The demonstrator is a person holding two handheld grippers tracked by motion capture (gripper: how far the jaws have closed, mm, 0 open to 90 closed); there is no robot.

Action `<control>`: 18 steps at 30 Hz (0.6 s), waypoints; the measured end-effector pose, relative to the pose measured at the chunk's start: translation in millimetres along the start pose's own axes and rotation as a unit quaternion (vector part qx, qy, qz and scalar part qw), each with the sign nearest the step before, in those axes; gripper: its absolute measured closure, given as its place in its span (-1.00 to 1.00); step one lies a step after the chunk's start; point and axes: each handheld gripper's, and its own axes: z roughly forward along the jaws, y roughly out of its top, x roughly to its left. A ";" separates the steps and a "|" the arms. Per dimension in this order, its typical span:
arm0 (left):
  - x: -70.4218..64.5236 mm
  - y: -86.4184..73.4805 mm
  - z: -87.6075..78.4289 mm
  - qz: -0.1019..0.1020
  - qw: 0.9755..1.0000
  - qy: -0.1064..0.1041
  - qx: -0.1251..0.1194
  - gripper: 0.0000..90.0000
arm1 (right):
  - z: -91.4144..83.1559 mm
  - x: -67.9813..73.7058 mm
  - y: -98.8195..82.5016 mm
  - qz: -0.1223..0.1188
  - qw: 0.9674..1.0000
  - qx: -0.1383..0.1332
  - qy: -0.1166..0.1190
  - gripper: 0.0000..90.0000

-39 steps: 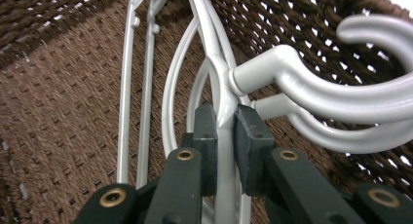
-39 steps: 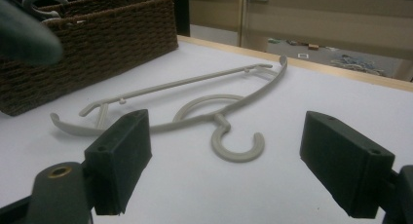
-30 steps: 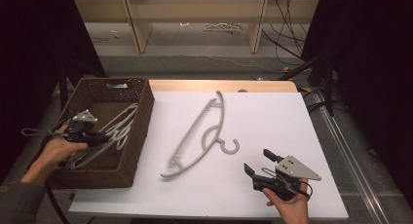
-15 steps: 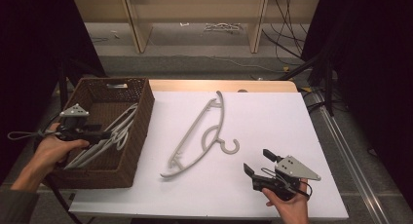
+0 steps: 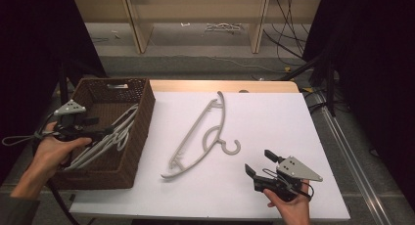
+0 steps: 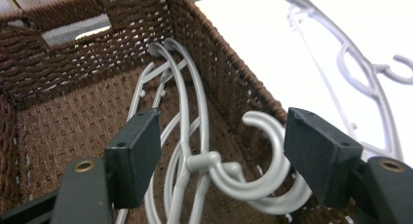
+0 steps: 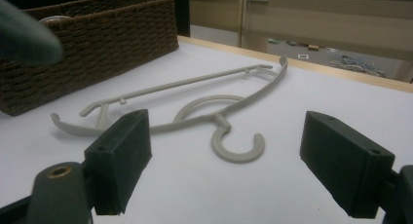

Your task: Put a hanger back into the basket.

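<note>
Now your left gripper (image 5: pixel 105 133) hangs over the brown woven wicker basket (image 5: pixel 143 118), its jaws just opened wide, with the grey plastic hangers (image 6: pixel 195 151) lying in the basket below and between them, unpressed. Your left gripper view shows two hooks overlapping by the basket wall; the high view hides that. Your left hand (image 5: pixel 51 154) grips from the basket's outer side. Your right gripper (image 5: pixel 260 163) rests near the table's front edge, jaws apart, facing the single grey hanger (image 7: pixel 214 112) on the white table (image 5: pixel 274 117)

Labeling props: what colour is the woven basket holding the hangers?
Dark brown wicker basket; the left gripper view shows it best.
</note>
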 end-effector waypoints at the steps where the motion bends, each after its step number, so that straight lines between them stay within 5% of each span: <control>1: -1.1 0.8 -1.3 -0.004 1.000 -0.001 -0.004 -0.36 | 0.1 0.0 0.0 0.000 1.000 0.000 0.000 -0.56; 5: -7.6 5.1 -5.6 -0.020 0.999 -0.012 -0.023 -0.41 | 2.8 0.9 -0.8 0.006 1.000 -0.014 0.005 -0.56; 8: -14.6 8.0 -8.2 -0.045 0.997 -0.041 -0.046 -0.43 | 2.8 0.9 -0.9 0.005 1.000 -0.013 0.006 -0.56; 18: -53.3 20.2 -11.1 -0.010 0.997 -0.054 -0.058 -0.48 | 0.1 0.1 0.0 0.000 1.000 0.000 0.000 -0.56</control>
